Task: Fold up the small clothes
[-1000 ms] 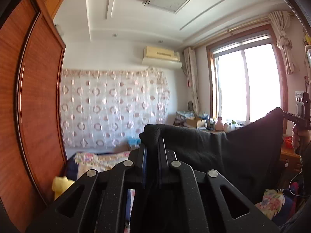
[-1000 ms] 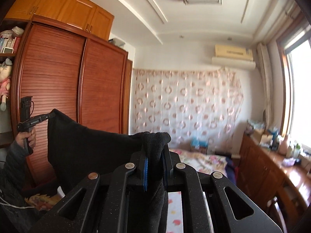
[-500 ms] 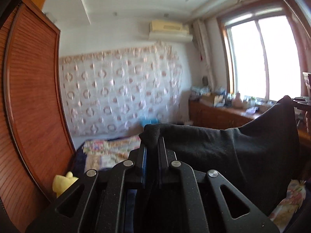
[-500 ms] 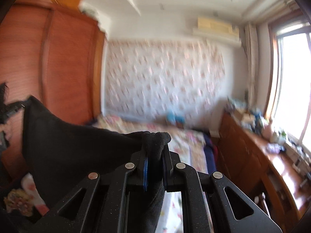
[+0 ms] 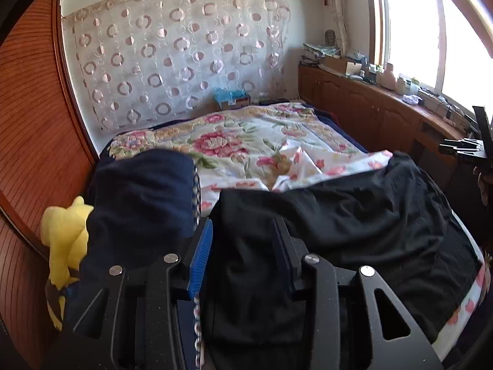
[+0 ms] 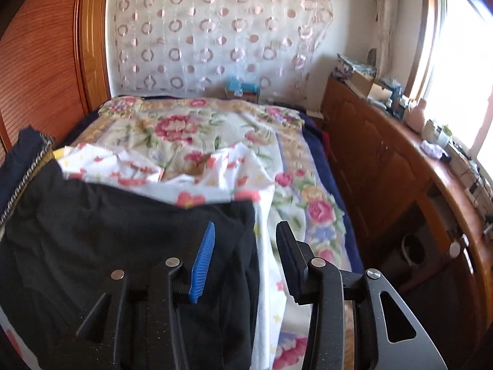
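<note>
Left gripper [image 5: 242, 240]: fingers [image 5: 201, 259] spread apart, released, gripping nothing. Black garment [image 5: 354, 225] spread flat on the bed [image 5: 246, 135], lying under and ahead of the left fingers, with cloth showing in the gap between them but not pinched. Beyond the fingertips, the garment's far edge, then a crumpled white floral cloth [image 5: 295, 160] on the flowered bedspread. Just left of the left-hand finger, a dark navy garment [image 5: 144, 191] with a patterned trim edge, heaped higher than the black one. Farther left, beside the wooden wardrobe [image 5: 34, 123], a yellow plush toy [image 5: 63, 228]. Far off to the right of the fingers, at the frame's edge, the other gripper [image 5: 462, 149], seen from the side.

Right gripper [image 6: 245, 245]: fingers [image 6: 203, 256] likewise parted and loose, holding nothing. Black garment [image 6: 107, 231] lying left of and beneath the blue-padded finger, its right edge falling in the gap between the fingers; the other finger over the white floral cloth [image 6: 228, 182] and bedspread. Navy garment [image 6: 18, 160] with its trim at the far left. To the right of the fingers, a long wooden desk [image 6: 416, 166] under the window, crowded with bottles and boxes. Straight ahead past the bed [image 6: 191, 123], a curtain [image 6: 215, 30] patterned with rings.
</note>
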`<state>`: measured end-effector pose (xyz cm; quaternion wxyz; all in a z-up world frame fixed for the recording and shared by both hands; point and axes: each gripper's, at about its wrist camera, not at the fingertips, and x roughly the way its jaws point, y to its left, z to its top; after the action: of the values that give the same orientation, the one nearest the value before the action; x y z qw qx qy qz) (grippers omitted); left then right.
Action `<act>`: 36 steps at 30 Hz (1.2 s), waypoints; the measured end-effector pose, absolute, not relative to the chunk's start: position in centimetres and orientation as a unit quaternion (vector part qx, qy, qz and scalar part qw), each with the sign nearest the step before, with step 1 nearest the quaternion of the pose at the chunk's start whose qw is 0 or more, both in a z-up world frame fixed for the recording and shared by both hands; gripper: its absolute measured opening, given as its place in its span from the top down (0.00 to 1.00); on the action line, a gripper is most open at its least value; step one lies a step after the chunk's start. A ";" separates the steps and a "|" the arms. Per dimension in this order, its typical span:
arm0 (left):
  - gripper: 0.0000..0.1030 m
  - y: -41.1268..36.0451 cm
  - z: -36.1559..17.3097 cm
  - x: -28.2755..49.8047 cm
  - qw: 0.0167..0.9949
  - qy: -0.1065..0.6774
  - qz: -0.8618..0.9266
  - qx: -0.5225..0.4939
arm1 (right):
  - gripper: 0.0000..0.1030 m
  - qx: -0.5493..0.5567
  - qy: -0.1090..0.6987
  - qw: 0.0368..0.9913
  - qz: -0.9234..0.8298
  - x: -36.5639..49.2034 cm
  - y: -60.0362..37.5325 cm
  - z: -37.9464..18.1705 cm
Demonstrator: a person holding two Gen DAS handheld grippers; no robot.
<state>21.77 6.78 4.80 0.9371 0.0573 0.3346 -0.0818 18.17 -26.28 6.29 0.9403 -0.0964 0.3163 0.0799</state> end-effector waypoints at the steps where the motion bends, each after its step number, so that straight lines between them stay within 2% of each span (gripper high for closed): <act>1: 0.60 6.8 4.7 21.3 0.936 0.337 -0.083 0.055 | 0.58 -0.092 0.319 0.939 0.085 17.9 -25.9 6.3; 6: 0.58 7.2 2.6 18.7 0.929 0.355 -0.097 0.036 | 0.58 -0.059 0.331 0.934 0.116 16.3 -32.3 6.4; 11: 0.49 7.2 -1.2 17.2 0.917 0.382 -0.113 0.027 | 0.58 -0.029 0.348 0.926 0.140 17.3 -35.3 3.6; 17: 0.48 6.7 -5.5 17.0 0.898 0.426 -0.108 0.034 | 0.58 -0.006 0.378 0.915 0.137 17.9 -37.2 1.2; 21: 0.48 6.3 -6.4 17.0 0.893 0.435 -0.107 0.029 | 0.58 0.002 0.377 0.916 0.138 17.5 -38.0 1.8; 29: 0.36 5.1 -6.7 16.8 0.899 0.424 -0.106 0.033 | 0.58 0.012 0.391 0.909 0.144 17.7 -38.7 2.0; 36: 0.33 5.3 -6.9 17.0 0.898 0.425 -0.108 0.036 | 0.58 0.012 0.396 0.910 0.125 19.0 -38.4 1.9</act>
<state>17.01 5.29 -6.92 0.8981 0.0363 0.4248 -0.1080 19.00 -38.38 1.89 0.9097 0.0124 0.3958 0.1248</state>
